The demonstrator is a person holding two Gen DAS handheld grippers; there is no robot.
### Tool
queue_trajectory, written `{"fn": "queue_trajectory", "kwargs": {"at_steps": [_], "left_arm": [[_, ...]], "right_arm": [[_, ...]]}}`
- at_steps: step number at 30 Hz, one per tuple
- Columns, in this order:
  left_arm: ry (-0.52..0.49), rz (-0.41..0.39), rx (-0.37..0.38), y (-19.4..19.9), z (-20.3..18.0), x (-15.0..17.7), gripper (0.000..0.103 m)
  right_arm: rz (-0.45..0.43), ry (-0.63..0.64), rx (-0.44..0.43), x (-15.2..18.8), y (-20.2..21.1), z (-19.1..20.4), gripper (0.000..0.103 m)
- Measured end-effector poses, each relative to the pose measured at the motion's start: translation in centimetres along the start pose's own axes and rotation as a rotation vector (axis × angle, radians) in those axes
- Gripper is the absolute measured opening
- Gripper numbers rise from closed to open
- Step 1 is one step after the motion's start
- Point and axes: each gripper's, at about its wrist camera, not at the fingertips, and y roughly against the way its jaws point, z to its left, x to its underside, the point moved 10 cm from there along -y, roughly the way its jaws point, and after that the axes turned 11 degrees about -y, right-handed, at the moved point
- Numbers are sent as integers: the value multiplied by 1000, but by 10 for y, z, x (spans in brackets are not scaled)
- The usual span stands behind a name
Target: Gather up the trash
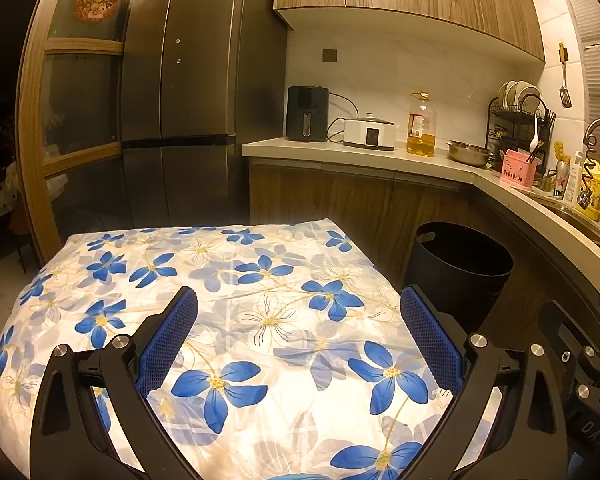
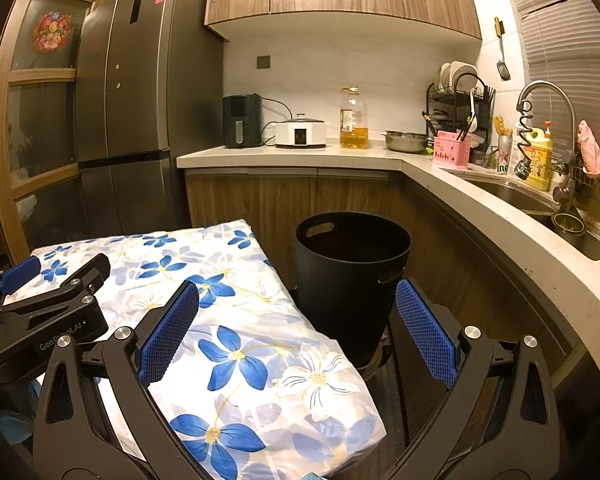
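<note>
Kitchen scene, two wrist views. Left gripper [image 1: 299, 312] over the floral tablecloth [image 1: 236, 280], fingers spread wide, nothing between the blue pads [image 1: 168, 340]. Right gripper [image 2: 298, 308] at the right edge of that cloth, fingers likewise wide and empty. Black bin [image 2: 350, 276] on the floor just right of the cloth, below the countertop [image 2: 284, 154]. No trash item discernible.
</note>
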Motion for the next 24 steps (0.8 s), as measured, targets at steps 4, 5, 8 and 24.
{"fn": "queue_trajectory", "kwargs": {"at_steps": [4,5,8,24], "left_arm": [[1,1,0,0,0,0,97],[1,1,-1,0,1,0,97],[1,1,0,0,1,0,97],[0,0,0,-1,3,1,97]], "right_arm": [[1,-1,-1,0,-1,1,98],[2,-2,-3,0,-1,1,98],[3,-3,-4,0,-2,3,98],[-5,-10,-7,-1,-3,4,98]]}}
